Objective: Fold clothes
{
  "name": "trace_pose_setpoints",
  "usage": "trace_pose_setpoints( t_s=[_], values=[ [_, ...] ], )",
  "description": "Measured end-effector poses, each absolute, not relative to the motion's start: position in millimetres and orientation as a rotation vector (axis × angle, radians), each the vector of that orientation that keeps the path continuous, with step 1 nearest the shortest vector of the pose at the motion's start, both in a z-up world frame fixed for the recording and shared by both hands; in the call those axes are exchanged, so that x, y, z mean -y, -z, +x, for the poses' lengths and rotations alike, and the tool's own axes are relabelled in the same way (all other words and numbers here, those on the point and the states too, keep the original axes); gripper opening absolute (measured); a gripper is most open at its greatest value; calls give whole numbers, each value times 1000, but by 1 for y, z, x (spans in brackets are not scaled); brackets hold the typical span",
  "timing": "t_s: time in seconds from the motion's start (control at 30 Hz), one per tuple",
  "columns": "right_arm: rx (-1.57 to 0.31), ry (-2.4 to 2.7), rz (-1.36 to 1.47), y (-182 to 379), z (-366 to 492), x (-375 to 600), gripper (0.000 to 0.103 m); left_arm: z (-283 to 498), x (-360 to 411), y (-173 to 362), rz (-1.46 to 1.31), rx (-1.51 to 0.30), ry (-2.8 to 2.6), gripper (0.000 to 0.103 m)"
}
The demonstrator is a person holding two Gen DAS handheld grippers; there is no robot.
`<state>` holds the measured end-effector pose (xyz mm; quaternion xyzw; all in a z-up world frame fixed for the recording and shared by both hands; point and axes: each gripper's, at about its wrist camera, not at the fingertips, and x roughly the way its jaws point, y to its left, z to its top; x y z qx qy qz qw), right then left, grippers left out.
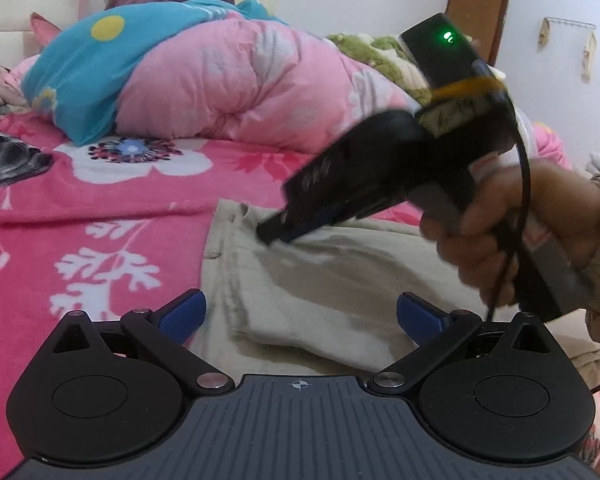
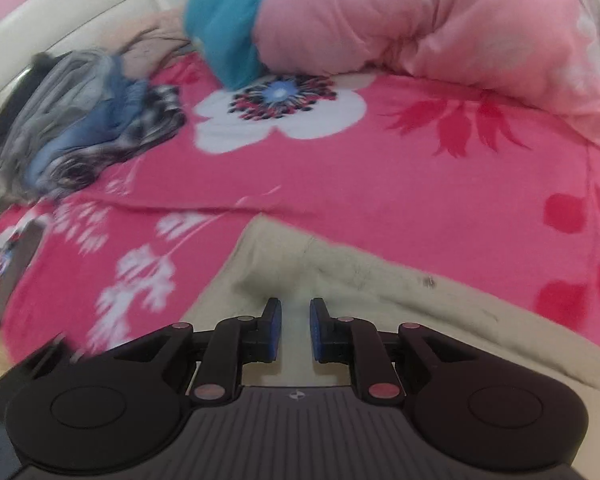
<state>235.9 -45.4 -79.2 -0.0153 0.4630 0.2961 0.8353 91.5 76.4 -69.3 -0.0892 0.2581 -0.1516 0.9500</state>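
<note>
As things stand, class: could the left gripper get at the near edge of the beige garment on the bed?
Probably yes. The left gripper is open just above the beige garment, nothing between; the right gripper works farther up the cloth.

Left hand-held gripper (image 1: 300,316) wide, right (image 2: 295,328) narrowed

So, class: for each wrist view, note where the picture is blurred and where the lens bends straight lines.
Left wrist view: the black right gripper and the hand holding it are motion-smeared, the beige folded garment stays fairly sharp. Right wrist view: the grey and blue clothes pile streaks most; the pink floral bedsheet bulges, fisheye-curved.
</note>
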Motion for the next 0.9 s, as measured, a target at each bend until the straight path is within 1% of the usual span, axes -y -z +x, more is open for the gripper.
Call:
trace_pose_setpoints(
  t_s=[0.13, 0.2, 0.27, 0.33, 0.4, 0.53, 0.63, 0.73, 0.8, 0.9],
  values=[
    [-889, -592, 116, 54, 223, 74, 17, 81, -80, 50, -180, -425, 310, 102],
    [-821, -531, 112, 44, 199, 104, 17, 83, -71, 38, -175, -388, 357, 103],
    [-764, -449, 98, 39, 175, 137, 17, 92, -52, 28, -138, -389, 397, 103],
    [-710, -367, 87, 36, 152, 170, 18, 110, -27, 23, -93, -423, 414, 103],
    [-726, -284, 130, 49, 145, 198, 18, 137, -6, 27, -76, -462, 402, 103],
    [-744, -168, 232, 77, 137, 239, 18, 178, 24, 51, 32, -574, 278, 103],
    [-744, -147, 285, 95, 138, 251, 18, 180, 32, 72, 87, -662, 225, 103],
    [-728, -161, 288, 101, 135, 252, 19, 161, 46, 73, 190, -581, 168, 103],
    [-711, -171, 273, 101, 130, 250, 25, 149, 60, 75, 306, -509, 132, 103],
    [-683, -188, 271, 103, 125, 248, 30, 132, 82, 82, 474, -404, 74, 103]
  ],
)
